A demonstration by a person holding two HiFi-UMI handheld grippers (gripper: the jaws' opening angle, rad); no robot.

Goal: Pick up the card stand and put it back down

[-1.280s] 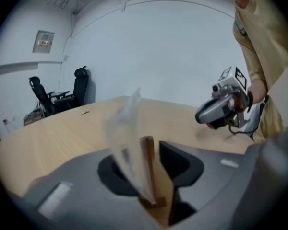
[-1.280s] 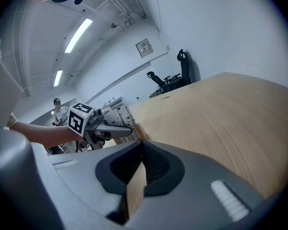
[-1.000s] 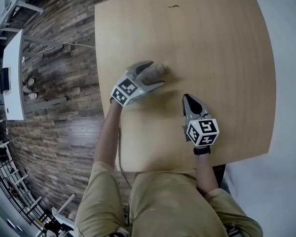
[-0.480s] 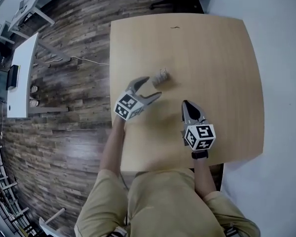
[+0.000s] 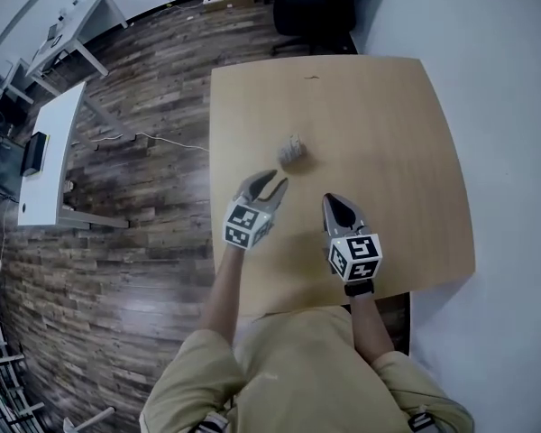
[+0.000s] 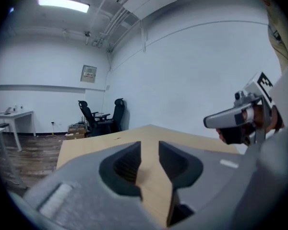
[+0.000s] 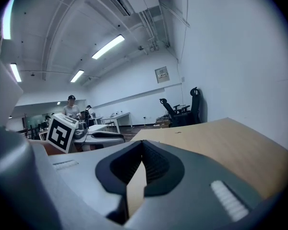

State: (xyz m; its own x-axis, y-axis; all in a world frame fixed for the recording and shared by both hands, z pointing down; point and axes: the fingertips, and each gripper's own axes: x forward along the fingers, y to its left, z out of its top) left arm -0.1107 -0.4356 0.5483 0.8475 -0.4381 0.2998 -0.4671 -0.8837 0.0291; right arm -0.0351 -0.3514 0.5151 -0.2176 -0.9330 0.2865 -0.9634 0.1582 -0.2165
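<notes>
The card stand [image 5: 291,150], small and pale, stands by itself on the light wooden table [image 5: 388,133], beyond both grippers and touched by neither. My left gripper [image 5: 276,181] hangs above the table's near left part. Its jaws have just been closing; a narrow gap remains and nothing is between them [image 6: 150,145]. My right gripper [image 5: 330,199] hovers beside it to the right, its jaws meeting at the tips [image 7: 143,143] with nothing held. The stand does not show in either gripper view.
The table's left edge [image 5: 213,152] drops to a dark wood floor with a thin cable [image 5: 153,138]. A white desk [image 5: 45,152] stands far left, and black office chairs [image 5: 311,7] sit beyond the table's far end.
The left gripper, around the card stand a second ago, has drawn back toward the person and its jaws have narrowed. The right gripper also pulled back. The stand stays on the table.
</notes>
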